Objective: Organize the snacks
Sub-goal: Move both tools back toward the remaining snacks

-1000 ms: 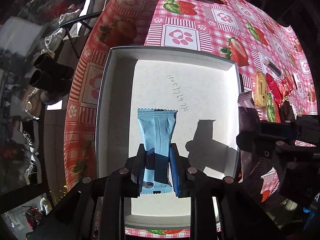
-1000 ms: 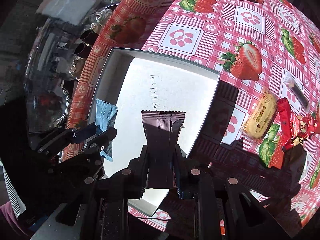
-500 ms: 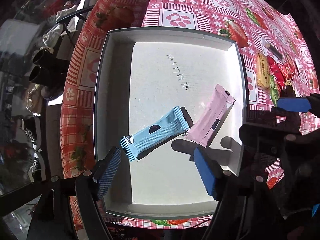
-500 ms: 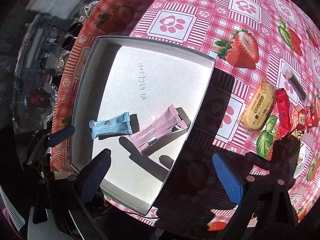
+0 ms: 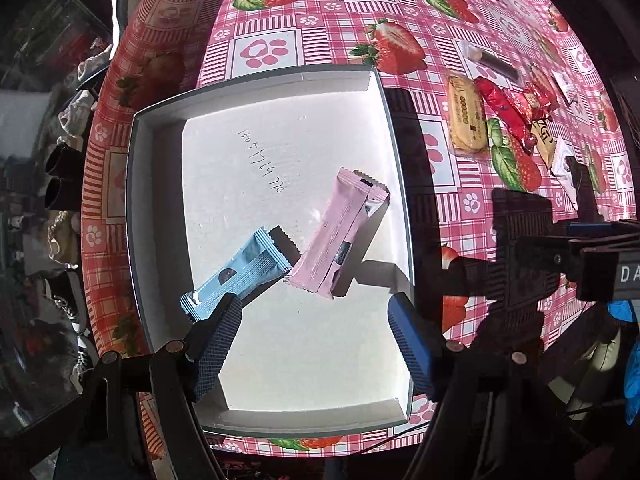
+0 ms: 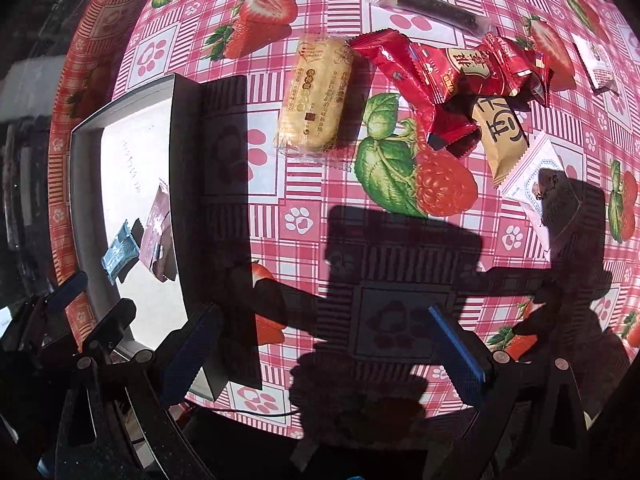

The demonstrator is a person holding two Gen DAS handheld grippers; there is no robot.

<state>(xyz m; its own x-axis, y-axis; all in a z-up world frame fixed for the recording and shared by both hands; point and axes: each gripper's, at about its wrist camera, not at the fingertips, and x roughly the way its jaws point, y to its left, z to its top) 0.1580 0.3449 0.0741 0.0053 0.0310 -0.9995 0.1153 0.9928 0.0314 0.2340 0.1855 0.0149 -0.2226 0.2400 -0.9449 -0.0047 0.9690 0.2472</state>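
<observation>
Nearest in the left wrist view: left gripper (image 5: 316, 336), pointing down over the white box (image 5: 256, 88), jaws spread wide and holding nothing, having just been opening within the last second with no snack between them now. Just beyond its left fingertip, almost under it: blue bar (image 5: 236, 276), lying flat on the box floor, slanted. Touching the blue bar's far end: pink bar (image 5: 340, 232), also flat, slanted toward the box's right wall. Farther on the box floor: a line of handwritten digits (image 5: 262, 162).

Off to the right of the box, over the strawberry tablecloth (image 6: 304, 216): right gripper (image 6: 320, 344), jaws likewise released and empty, also just opened within the last second. Under it only cloth and its own shadow. Beyond its fingertips, well apart: yellow biscuit pack (image 6: 316, 96), lying beside the box's outer wall. Right of that: heap of red wrappers (image 6: 452, 72), overlapping a tan packet (image 6: 504, 136), with a white packet (image 6: 540, 188) touching the tan one. Farthest back: dark stick in clear wrap (image 6: 432, 4) and a small white pack (image 6: 596, 60) near the cloth's far right.
</observation>
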